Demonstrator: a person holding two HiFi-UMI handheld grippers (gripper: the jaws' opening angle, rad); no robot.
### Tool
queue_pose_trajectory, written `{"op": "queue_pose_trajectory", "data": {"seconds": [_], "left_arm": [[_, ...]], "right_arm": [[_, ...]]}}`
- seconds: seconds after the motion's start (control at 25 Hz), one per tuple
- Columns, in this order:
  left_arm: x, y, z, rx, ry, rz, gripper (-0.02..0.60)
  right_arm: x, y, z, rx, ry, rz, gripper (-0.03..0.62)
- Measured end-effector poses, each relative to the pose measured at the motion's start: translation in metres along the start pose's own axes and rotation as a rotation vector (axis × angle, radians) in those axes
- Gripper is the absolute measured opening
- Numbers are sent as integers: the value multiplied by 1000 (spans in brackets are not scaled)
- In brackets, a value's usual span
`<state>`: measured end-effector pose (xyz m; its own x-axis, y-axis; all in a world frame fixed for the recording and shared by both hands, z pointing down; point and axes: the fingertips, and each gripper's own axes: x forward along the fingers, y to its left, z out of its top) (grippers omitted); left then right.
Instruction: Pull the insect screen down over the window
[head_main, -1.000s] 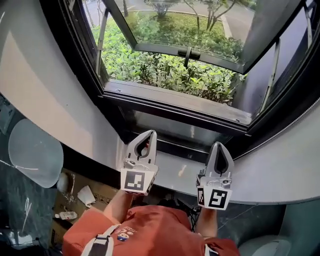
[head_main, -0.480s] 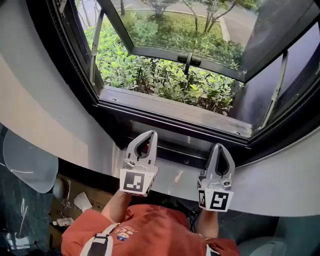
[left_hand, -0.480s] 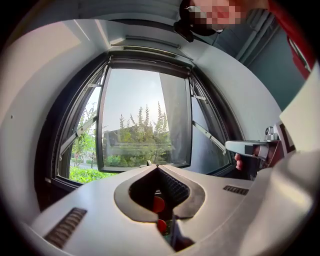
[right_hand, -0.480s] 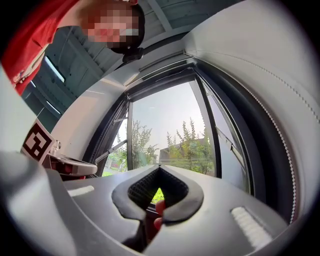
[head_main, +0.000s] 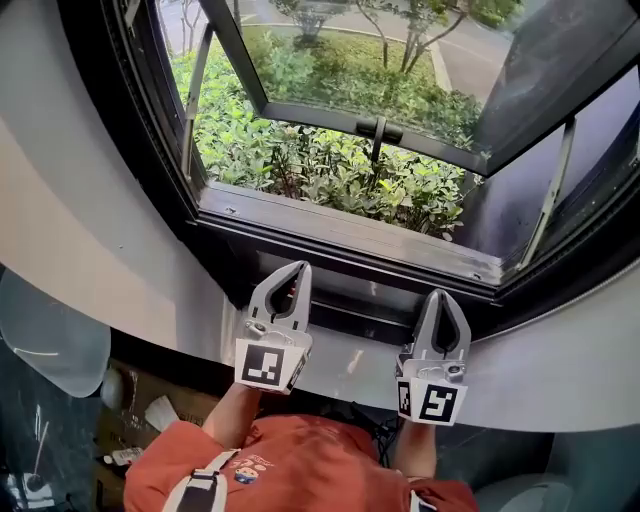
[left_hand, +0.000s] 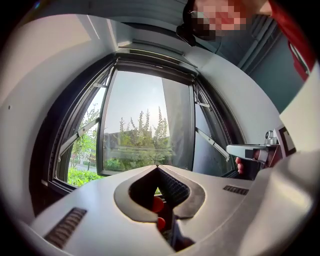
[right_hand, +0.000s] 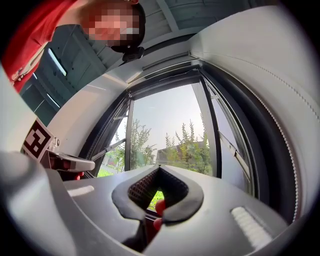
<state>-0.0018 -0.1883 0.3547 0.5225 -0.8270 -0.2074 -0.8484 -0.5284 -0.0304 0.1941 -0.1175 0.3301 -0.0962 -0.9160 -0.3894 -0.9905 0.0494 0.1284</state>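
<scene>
Both tongs are clenched on nothing. My left tongs (head_main: 296, 268) sit at about 7 o'clock in the head view and my right tongs (head_main: 441, 294) at about 5 o'clock. They are side by side and apart, tips aimed toward 12 o'clock at the window (head_main: 150, 120). Each one's own view shows its pads pressed together with only daylight and greenery past them. I hold them low, just inside the sill (head_main: 350, 232), because I judge the job has not begun: level and squared up to the opening, ready to reach.

The glass pane (head_main: 370, 60) is swung outward at its bottom edge, its handle (head_main: 377, 128) at 12 o'clock, and the bushes (head_main: 320, 170) show plainly beneath it. No mesh covers the opening anywhere. By my reckoning the insect screen is rolled away at the head of the frame. The left tongs' view shows a pale rail (left_hand: 155, 56) across the top at 12 o'clock that could be its housing, though I cannot tell for sure. No pull bar or tab shows clearly. The next move would need both tongs raised to that top edge, released, then closed evenly on whatever bar hangs there, so the screen comes down straight.
</scene>
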Motion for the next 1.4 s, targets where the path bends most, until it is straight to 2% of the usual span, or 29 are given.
{"op": "queue_pose_trajectory", "data": {"seconds": [0.28,0.56,0.8,1.0,1.4], "left_arm": [[5,10,19,29,-26,8,5],[12,27,53,56,-97,23,5],[22,45,99,129,-201,52,5],[31,61,138,162,-303,83,5],[42,73,208,244,-452,91,5]], "right_arm": [[19,-2,27,-46,-73,-1,9],[41,-5,69,-133,-169,5,9],[63,-11,119,-237,-271,17,9],[79,-15,156,-314,-346,16,9],[101,-22,218,-414,-448,5,9]]}}
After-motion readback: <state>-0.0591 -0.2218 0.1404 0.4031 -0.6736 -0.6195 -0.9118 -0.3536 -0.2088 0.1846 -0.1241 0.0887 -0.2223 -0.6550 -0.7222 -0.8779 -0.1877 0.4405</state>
